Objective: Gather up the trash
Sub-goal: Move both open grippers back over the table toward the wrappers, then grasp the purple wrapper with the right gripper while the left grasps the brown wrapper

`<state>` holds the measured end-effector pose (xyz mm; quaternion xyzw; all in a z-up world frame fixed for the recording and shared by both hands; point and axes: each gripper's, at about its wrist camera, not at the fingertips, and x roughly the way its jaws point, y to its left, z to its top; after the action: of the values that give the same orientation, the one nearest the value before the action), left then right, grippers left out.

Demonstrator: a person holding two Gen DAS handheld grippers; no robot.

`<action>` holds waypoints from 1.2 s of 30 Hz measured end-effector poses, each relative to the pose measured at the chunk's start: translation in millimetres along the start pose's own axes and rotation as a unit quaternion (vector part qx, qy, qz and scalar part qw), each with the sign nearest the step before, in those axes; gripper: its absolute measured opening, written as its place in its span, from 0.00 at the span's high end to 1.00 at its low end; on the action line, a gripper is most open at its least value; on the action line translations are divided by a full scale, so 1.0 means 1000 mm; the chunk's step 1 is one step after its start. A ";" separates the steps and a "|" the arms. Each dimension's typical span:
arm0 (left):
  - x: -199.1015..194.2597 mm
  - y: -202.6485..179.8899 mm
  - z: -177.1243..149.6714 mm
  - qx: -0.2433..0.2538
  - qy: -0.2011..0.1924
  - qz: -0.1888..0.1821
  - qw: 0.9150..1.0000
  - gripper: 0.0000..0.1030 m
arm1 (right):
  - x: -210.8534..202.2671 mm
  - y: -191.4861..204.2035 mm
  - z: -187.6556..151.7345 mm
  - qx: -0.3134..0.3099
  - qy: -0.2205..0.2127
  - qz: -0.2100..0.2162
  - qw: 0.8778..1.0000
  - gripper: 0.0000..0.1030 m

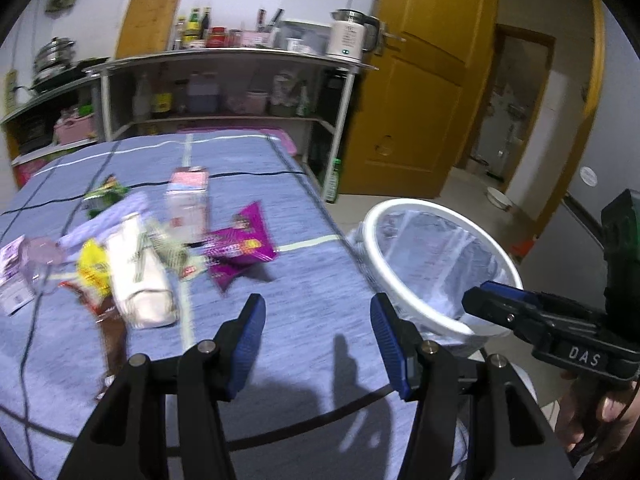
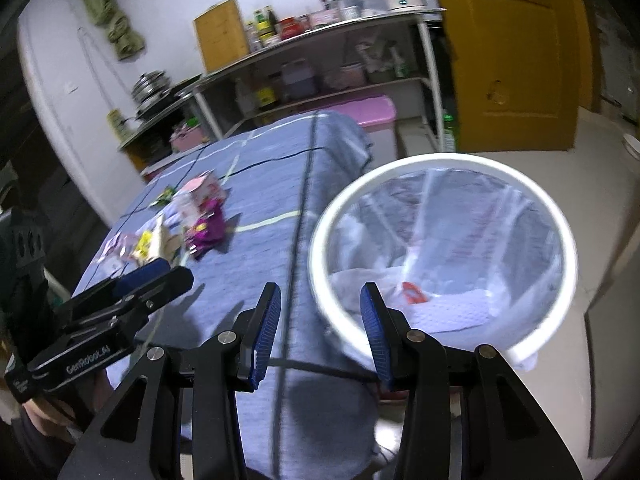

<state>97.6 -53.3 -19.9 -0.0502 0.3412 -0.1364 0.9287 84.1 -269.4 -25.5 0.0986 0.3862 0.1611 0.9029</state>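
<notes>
Trash lies on the blue-clothed table [image 1: 304,304]: a purple snack wrapper [image 1: 240,246], a pink carton [image 1: 188,200], a white crumpled bag [image 1: 138,276], a yellow wrapper [image 1: 94,268] and a green wrapper [image 1: 106,194]. My left gripper [image 1: 316,312] is open and empty above the table's near part. A white bin [image 2: 444,256] with a clear liner stands right of the table and holds a small red scrap [image 2: 412,292]. My right gripper [image 2: 320,300] is open and empty at the bin's near left rim. The purple wrapper also shows in the right wrist view [image 2: 208,230].
A metal shelf [image 1: 224,60] with bottles and a white kettle [image 1: 352,34] stands behind the table. A yellow door [image 1: 416,80] is at the right. A pink box [image 2: 368,116] sits under the shelf.
</notes>
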 end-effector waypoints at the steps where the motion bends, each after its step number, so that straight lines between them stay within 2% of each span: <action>1: -0.003 0.004 -0.001 -0.004 -0.002 0.007 1.000 0.45 | 0.001 0.003 -0.001 -0.004 0.002 0.003 1.000 0.59; 14: -0.023 0.062 -0.018 -0.043 -0.018 0.084 0.995 0.45 | 0.026 0.039 -0.002 -0.028 0.027 0.045 0.998 0.59; 23: -0.015 0.101 -0.028 -0.079 -0.006 0.131 0.988 0.45 | 0.041 0.050 0.006 -0.035 0.034 0.057 0.997 0.59; 28: -0.002 0.108 -0.034 -0.084 0.012 0.136 0.987 0.46 | 0.052 0.055 0.013 -0.039 0.036 0.060 0.997 0.59; 36: 0.005 0.108 -0.041 -0.075 0.025 0.134 0.988 0.75 | 0.077 0.067 0.028 -0.044 0.043 0.070 0.996 0.59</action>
<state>98.7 48.9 -74.1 -0.0700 0.3772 0.0139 0.9234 140.1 -180.1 -37.6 0.0789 0.4095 0.2448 0.8753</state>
